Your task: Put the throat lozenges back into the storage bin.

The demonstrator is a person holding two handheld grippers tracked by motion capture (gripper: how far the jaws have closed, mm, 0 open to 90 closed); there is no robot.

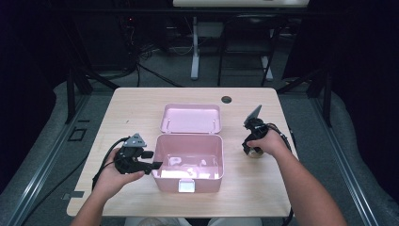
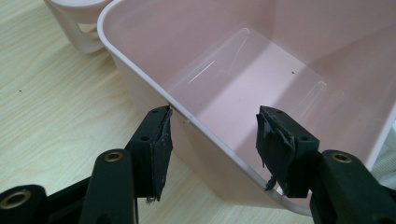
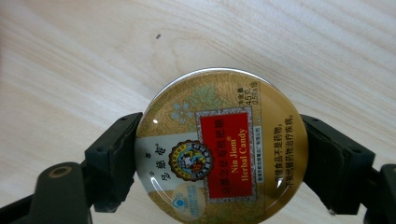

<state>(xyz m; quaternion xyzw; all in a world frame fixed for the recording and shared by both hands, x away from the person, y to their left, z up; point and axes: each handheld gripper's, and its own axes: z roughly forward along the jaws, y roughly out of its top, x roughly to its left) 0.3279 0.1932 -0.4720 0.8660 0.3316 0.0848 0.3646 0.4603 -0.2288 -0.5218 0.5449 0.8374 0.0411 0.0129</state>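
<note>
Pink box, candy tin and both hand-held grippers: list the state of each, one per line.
Pink box: open, lid flipped back, inside bare.
Candy tin: lid on, flat on the table.
Left hand-held gripper: open, astride the box's side wall.
Right hand-held gripper: shut on the candy tin.

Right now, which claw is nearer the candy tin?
Right. The right claw straddles the candy tin; the left claw is across at the pink box.
</note>
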